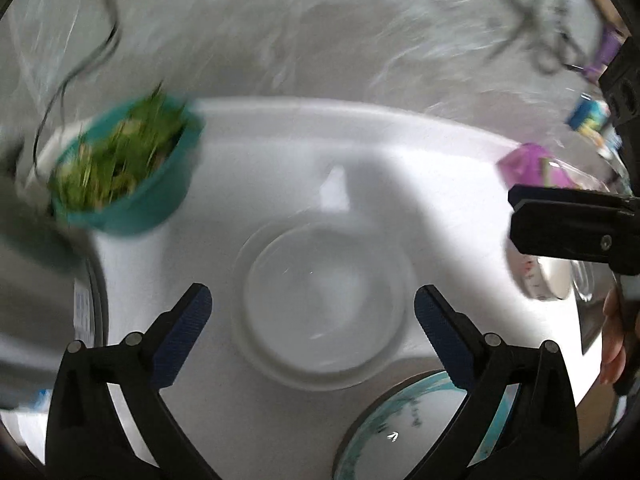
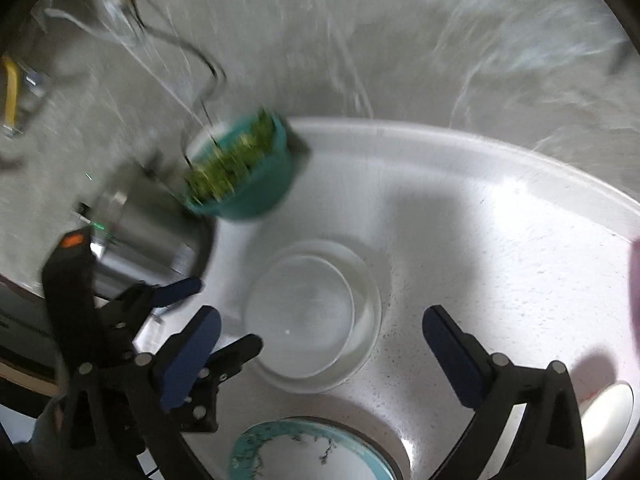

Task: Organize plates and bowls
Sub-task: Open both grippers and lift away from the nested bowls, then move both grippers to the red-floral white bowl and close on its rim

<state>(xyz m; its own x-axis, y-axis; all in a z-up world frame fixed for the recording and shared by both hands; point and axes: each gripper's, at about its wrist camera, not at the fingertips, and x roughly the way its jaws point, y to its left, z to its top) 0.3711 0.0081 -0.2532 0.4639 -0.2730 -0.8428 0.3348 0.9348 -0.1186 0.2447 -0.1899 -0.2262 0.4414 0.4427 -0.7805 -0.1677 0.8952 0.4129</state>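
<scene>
A white bowl (image 1: 324,304) sits upright on the round white table (image 1: 400,160); it also shows in the right wrist view (image 2: 312,312). A teal-rimmed white plate (image 1: 416,428) lies at the near edge, also seen in the right wrist view (image 2: 308,452). A teal bowl of green leaves (image 1: 124,176) stands at the table's far left, also in the right wrist view (image 2: 244,172). My left gripper (image 1: 312,316) is open and empty above the white bowl. My right gripper (image 2: 320,340) is open and empty over the same bowl. Both views are motion-blurred.
A metal pot (image 2: 148,232) stands left of the table. A purple packet (image 1: 528,164) and a clear measuring cup (image 1: 548,280) sit at the right. A cable (image 2: 200,64) runs over the grey floor behind.
</scene>
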